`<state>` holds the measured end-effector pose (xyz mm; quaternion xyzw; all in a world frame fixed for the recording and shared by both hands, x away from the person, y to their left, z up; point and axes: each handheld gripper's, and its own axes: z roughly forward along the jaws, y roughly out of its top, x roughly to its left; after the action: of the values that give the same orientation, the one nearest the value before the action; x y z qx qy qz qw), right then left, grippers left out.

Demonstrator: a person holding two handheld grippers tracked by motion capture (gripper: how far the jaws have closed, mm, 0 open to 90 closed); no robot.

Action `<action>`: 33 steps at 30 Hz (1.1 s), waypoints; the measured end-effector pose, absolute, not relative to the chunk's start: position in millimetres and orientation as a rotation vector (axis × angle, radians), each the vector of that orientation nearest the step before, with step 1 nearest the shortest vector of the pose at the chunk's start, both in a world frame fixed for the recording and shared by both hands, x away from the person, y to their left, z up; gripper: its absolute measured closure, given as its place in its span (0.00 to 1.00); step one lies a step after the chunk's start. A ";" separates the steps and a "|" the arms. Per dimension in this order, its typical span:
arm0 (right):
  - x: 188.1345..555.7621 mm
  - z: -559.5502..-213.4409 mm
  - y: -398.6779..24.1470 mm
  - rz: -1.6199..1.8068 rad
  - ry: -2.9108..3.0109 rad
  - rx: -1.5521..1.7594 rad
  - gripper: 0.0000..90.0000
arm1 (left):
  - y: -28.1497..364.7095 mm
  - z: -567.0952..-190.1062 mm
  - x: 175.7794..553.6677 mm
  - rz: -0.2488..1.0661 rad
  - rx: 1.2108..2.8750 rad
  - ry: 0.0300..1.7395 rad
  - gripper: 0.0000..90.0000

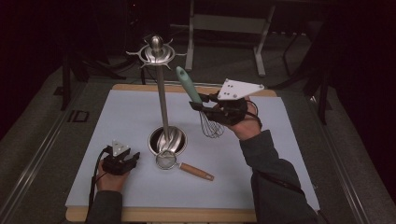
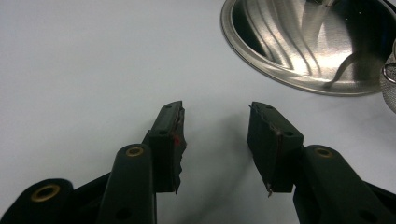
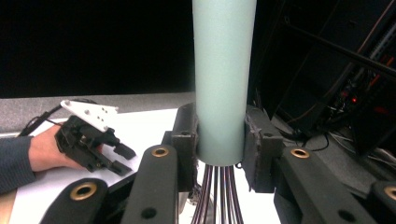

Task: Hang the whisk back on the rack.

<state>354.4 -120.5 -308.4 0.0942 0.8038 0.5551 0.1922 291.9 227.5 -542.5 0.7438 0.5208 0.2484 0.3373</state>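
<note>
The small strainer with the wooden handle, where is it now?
In the high view, the strainer lies on the white mat, its mesh head against the near edge of the steel stand base, to the right of the left hand-held gripper.

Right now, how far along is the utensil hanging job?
Done: nothing hangs on the tall steel utensil stand yet; its top hooks look bare. In hand: the right gripper is shut on the mint-green-handled wire whisk, held above the table, handle tilted toward the hooks. Left: hang the whisk, then the small wooden-handled mesh strainer, which lies beside the stand's base. The left gripper rests open, holding nothing.
</note>
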 end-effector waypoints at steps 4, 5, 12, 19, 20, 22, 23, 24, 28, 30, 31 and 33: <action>353.6 -303.7 -115.6 1.559 2.254 0.251 0.77 | 227.5 -542.6 292.0 0.646 1.938 1.357 0.62; 353.4 -303.0 -114.9 1.560 2.254 0.250 0.77 | 227.5 -542.6 292.0 0.645 1.937 1.358 0.62; 352.6 -299.2 -105.6 1.558 2.257 0.228 0.77 | 227.7 -542.6 292.0 0.643 1.936 1.358 0.62; 358.9 -302.8 -100.4 1.545 2.265 0.261 0.77 | 227.9 -542.6 292.1 0.642 1.937 1.358 0.62; 360.0 -303.9 -99.6 1.540 2.265 0.264 0.77 | 227.9 -542.5 292.1 0.643 1.937 1.358 0.62; 360.7 -305.8 -98.4 1.535 2.268 0.276 0.77 | 227.9 -542.6 292.2 0.642 1.937 1.358 0.62; 361.3 -306.6 -97.8 1.535 2.266 0.277 0.77 | 228.0 -542.5 292.2 0.642 1.937 1.358 0.62; 361.7 -307.4 -97.3 1.537 2.266 0.278 0.77 | 228.0 -542.5 292.2 0.641 1.937 1.358 0.62; 363.7 -308.7 -95.1 1.542 2.268 0.293 0.77 | 227.9 -542.6 292.2 0.642 1.937 1.358 0.62; 365.0 -309.2 -93.7 1.539 2.272 0.296 0.77 | 227.9 -542.6 292.2 0.642 1.935 1.359 0.62; 365.2 -309.4 -93.0 1.537 2.276 0.299 0.77 | 228.0 -542.5 292.2 0.641 1.937 1.358 0.62; 367.3 -310.3 -90.7 1.532 2.279 0.299 0.76 | 228.0 -542.6 292.2 0.641 1.936 1.359 0.62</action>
<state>367.3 -90.7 -310.3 0.1064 0.8101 0.5448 0.1886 292.2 228.0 -542.6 0.7434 0.5216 0.2460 0.3387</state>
